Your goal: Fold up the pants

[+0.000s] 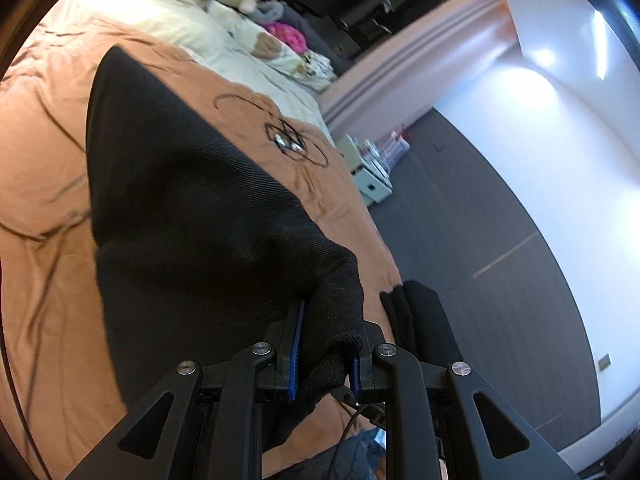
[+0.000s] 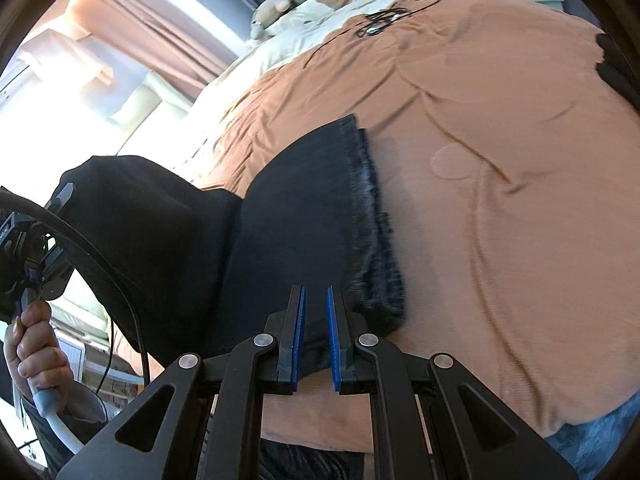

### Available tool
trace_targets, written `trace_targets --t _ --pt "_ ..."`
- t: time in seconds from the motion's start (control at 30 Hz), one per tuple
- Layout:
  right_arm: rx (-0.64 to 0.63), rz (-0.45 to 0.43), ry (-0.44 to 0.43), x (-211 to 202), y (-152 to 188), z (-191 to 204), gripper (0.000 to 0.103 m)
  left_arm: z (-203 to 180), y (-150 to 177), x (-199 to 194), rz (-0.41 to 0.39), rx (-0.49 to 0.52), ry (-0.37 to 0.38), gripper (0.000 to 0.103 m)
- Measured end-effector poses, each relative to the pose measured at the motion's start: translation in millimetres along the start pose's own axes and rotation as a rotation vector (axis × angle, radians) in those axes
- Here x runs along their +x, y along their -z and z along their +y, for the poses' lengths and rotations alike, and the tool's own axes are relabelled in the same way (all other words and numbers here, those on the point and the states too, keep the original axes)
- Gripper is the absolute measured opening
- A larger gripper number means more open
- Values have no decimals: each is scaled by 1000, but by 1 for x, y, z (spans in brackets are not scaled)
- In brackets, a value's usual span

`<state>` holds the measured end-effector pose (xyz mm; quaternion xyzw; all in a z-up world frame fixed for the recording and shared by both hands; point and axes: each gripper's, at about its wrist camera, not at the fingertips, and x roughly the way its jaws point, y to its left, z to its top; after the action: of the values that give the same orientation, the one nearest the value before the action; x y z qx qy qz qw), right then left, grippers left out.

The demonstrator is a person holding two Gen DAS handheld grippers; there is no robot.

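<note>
On the orange blanket (image 2: pixel 500 208) | black pants (image 2: pixel 288 232) lie partly lifted, long way running from the tongs up toward the pillows (image 1: pixel 168 20) | left gripper (image 1: pixel 326 344) pinches bunched pants edge | right gripper (image 2: pixel 316 332) nearly closed, clamping thin pants edge

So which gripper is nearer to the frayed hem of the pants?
Right. The right gripper grips the pants just beside the hem; the left gripper holds them raised, well away from it.

Two close wrist views, angled down, sharing orange bedspread (image 1: pixel 48 152)
</note>
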<state>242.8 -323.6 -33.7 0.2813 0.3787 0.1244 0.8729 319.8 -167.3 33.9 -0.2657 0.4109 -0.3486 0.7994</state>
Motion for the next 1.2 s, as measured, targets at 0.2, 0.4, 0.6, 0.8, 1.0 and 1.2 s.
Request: trace_targets --t 0.2,0.4,0.6,0.8,1.0,1.2 --pt "34 -13 27 -18 1 -19 6 -17 11 45 95 35 32 19" --pt "67 -25 40 -35 0 -31 11 -23 45 97 292 66 15 30" --pt "107 -33 -12 -41 -4 -37 12 0 50 95 306 3 14 75" --pt "78 -35 -54 -32 -5 -32 51 37 50 64 261 -32 -72 76" --pt "33 10 -21 -11 -9 -27 51 63 50 51 233 -78 -138 76" --pt "-11 73 4 4 -3 -18 20 92 52 36 193 -115 -212 76"
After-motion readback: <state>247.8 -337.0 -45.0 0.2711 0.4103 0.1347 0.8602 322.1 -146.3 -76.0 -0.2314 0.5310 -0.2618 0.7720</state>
